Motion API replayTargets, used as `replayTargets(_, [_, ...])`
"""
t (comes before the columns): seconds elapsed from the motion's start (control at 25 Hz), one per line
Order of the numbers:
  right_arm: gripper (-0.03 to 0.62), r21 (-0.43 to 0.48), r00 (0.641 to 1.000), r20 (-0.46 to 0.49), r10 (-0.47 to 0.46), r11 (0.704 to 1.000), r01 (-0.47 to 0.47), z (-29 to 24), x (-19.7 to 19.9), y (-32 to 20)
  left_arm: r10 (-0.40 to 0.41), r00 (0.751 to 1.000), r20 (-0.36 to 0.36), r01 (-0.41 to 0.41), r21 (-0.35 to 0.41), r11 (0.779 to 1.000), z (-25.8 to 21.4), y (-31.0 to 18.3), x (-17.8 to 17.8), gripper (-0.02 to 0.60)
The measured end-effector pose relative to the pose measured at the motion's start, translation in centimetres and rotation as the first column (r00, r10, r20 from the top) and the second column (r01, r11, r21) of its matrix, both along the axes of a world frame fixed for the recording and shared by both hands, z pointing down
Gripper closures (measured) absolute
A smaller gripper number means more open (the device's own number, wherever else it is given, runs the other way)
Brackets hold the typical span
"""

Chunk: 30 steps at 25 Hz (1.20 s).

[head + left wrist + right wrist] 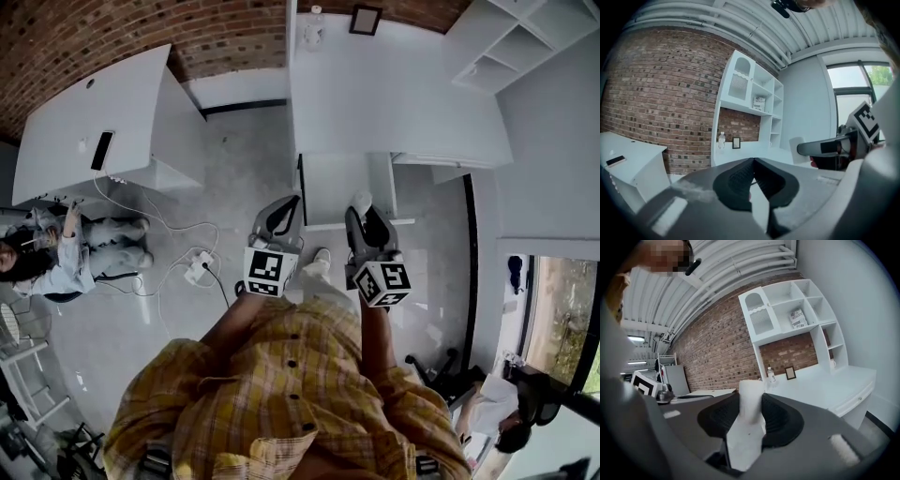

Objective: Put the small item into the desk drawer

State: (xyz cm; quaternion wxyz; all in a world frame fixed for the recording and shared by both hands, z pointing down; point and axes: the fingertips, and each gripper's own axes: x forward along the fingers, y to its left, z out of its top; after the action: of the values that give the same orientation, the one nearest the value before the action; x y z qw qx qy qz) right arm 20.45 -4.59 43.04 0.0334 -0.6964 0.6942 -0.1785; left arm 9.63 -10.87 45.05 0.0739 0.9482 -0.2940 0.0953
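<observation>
In the head view my right gripper (366, 214) is shut on a small white item (362, 200), which sticks up between its dark pads in the right gripper view (751, 401). My left gripper (284, 214) hangs beside it, shut with nothing between its jaws; their tips meet in the left gripper view (753, 162). Both grippers hover just in front of the white desk (394, 94). A white drawer (337, 183) appears to stand pulled out from the desk's front edge, right ahead of the two grippers.
A bottle (312, 23) and a picture frame (365, 19) stand at the desk's back, with a white shelf unit (506, 37) to the right. A second desk (66, 131) carries a phone (101, 150). A seated person (56, 253) and a power strip (197, 268) are at the left.
</observation>
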Motion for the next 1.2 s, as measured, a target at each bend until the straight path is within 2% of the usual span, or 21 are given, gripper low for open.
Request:
replayTargets(0.24, [0.444,-0.045,0.997,0.044,-0.06,0.997,0.062,2.3,3.8,-1.8,-0.088,0.995,0.036,0.089,-0.017,0.996,1.7,-1.3,2.2,0.581])
replayTargets(0.6, [0.444,-0.114,0.985,0.068,-0.156,0.98,0.163,6.0,7.0,-5.4,-0.202,0.978,0.057,0.204,-0.025,0.979,3.4,-3.1,4.3,0.581])
replayTargets(1.2, [0.444,-0.328,0.968,0.129,-0.215,0.912,0.246,16.0,8.8,-8.9,-0.306,0.945,0.117,0.317,-0.088,0.944,8.2,-4.3,4.4,0.581])
